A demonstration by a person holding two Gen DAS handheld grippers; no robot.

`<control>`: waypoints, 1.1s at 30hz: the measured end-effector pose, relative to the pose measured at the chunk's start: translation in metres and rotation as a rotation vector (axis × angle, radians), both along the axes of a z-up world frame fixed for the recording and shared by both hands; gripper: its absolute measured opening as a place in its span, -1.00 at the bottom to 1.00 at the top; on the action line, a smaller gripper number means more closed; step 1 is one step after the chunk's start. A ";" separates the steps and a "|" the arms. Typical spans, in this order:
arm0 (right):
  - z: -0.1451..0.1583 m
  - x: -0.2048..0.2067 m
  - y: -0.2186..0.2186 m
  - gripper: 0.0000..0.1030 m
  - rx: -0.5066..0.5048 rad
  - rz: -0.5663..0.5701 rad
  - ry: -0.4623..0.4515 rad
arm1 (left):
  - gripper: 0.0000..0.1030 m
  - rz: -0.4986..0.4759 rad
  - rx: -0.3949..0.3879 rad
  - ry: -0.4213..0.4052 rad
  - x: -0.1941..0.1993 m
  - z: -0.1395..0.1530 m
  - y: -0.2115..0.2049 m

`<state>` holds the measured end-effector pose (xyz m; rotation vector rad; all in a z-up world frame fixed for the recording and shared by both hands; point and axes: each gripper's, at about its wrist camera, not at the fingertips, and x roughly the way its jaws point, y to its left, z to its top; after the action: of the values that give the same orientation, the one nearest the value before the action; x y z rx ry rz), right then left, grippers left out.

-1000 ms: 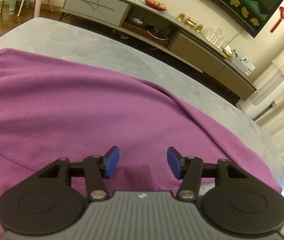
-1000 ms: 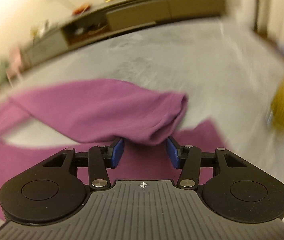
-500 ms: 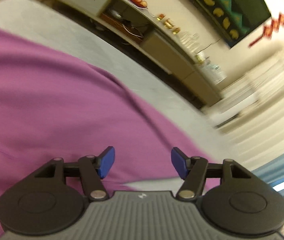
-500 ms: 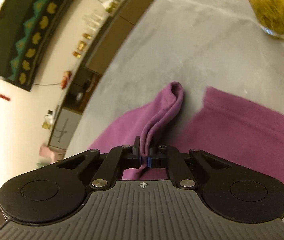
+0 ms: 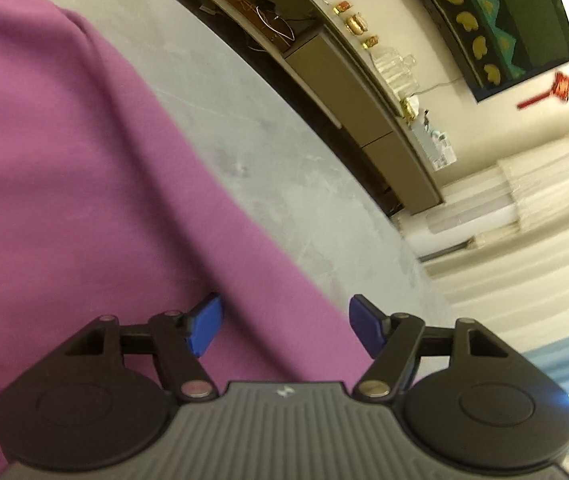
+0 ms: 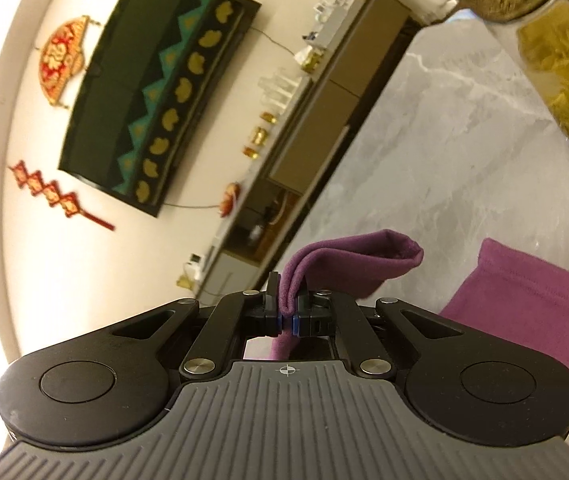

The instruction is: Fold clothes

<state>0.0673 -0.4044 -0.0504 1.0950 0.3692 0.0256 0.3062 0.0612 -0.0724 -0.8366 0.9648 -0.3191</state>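
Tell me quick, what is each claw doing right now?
Left claw: opening wider above the purple garment, nothing pinched between its pads.
Right claw: shut on a fold of the purple garment, lifted off the grey table.

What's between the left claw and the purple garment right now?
Nothing visible: the left claw is opening right over the purple fleece garment on the grey marble table, with only fabric below its blue pads.

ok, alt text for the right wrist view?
The right tool is shut on a raised fold of the purple garment above a grey marble table. A jar of yellow-green leaves stands at upper right.
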 end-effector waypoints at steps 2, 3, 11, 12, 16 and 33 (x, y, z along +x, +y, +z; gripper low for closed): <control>0.000 -0.004 -0.005 -1.00 0.014 -0.004 -0.008 | 0.28 0.011 -0.012 0.002 0.006 -0.005 -0.001; -0.001 -0.005 -0.007 -1.00 0.020 -0.004 -0.007 | 0.05 0.020 -0.009 0.008 0.009 -0.008 -0.002; -0.016 0.019 -0.018 -1.00 -0.091 0.053 0.098 | -0.96 0.101 0.163 -0.256 -0.047 0.057 0.000; -0.010 0.021 -0.017 -1.00 -0.151 0.070 0.087 | -0.96 0.109 0.202 -0.349 -0.070 0.081 0.000; 0.022 -0.003 -0.019 -1.00 -0.331 0.187 0.012 | -0.95 0.020 0.351 -0.384 -0.164 0.074 -0.005; -0.013 -0.031 -0.033 -1.00 -0.581 0.279 0.301 | -0.95 -0.082 0.524 -0.243 -0.269 0.025 -0.039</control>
<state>0.0363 -0.4376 -0.0637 0.4649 0.7462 -0.0008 0.0374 0.0224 -0.0476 -0.2726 0.8025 -0.2162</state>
